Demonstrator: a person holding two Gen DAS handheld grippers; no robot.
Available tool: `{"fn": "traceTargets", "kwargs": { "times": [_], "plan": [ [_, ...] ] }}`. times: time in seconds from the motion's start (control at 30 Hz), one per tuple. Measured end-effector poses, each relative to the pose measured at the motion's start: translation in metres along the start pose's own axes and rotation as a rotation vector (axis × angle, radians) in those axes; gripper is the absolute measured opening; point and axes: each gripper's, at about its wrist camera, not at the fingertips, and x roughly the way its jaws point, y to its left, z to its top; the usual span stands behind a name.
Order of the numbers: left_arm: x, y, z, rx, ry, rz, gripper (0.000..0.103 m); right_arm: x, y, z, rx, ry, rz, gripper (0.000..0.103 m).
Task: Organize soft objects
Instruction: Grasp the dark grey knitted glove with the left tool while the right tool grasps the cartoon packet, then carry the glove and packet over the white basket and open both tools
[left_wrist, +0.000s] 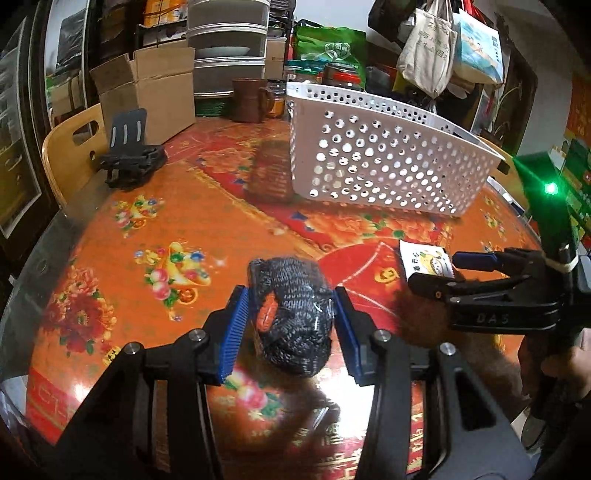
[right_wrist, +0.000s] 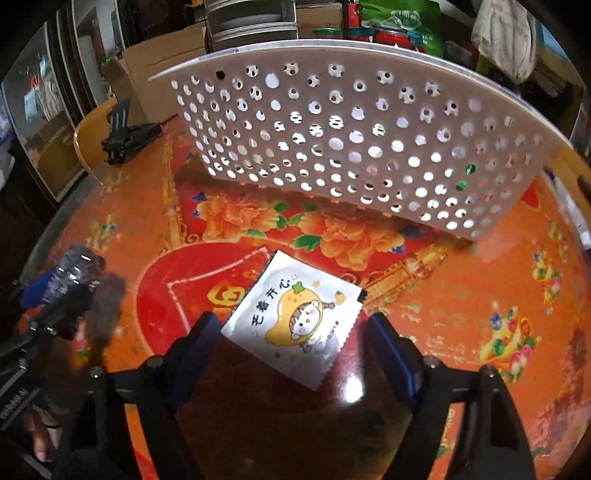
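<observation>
My left gripper (left_wrist: 291, 317) is shut on a dark grey knitted bundle in clear wrap (left_wrist: 291, 314), its blue pads pressing both sides, just above the red-orange tablecloth. My right gripper (right_wrist: 295, 332) is open, its jaws on either side of a white snack packet with a mango cartoon (right_wrist: 295, 317) that lies flat on the table. In the left wrist view the right gripper (left_wrist: 458, 273) sits at the right, around the packet (left_wrist: 424, 264). A white perforated basket (left_wrist: 384, 158) stands behind both; it also shows in the right wrist view (right_wrist: 351, 136).
A black phone stand (left_wrist: 129, 155) sits at the table's left edge by a wooden chair (left_wrist: 70, 147). Cardboard boxes (left_wrist: 155, 92), a brown mug (left_wrist: 251, 99), jars and hanging bags crowd the back.
</observation>
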Motion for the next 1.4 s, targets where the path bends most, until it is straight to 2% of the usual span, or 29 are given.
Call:
{"fn": "traceTargets", "kwargs": {
  "times": [0.17, 0.37, 0.47, 0.5, 0.63, 0.93, 1.4],
  "plan": [
    [0.002, 0.007, -0.001, -0.016, 0.003, -0.007, 0.043, 0.005, 0.010, 0.004, -0.032, -0.006, -0.048, 0.069],
    [0.004, 0.011, -0.004, -0.033, 0.006, -0.015, 0.043, 0.005, 0.013, 0.006, -0.042, -0.013, -0.039, 0.054],
    [0.004, 0.010, -0.004, -0.037, 0.005, -0.017, 0.043, 0.003, 0.010, 0.008, -0.040, -0.018, -0.031, 0.036],
    [0.005, 0.010, -0.004, -0.036, 0.006, -0.016, 0.043, 0.001, 0.008, 0.008, -0.039, -0.023, -0.034, 0.025],
    [0.005, 0.009, -0.004, -0.035, 0.009, -0.013, 0.043, -0.006, 0.001, 0.005, -0.044, -0.034, -0.018, 0.013],
    [0.007, 0.000, -0.004, -0.016, 0.012, -0.005, 0.043, -0.028, -0.005, -0.007, -0.047, -0.092, 0.041, 0.006],
    [0.000, -0.033, 0.005, 0.049, -0.008, 0.027, 0.043, -0.082, -0.037, -0.019, -0.015, -0.200, 0.069, 0.006]
  ]
}}
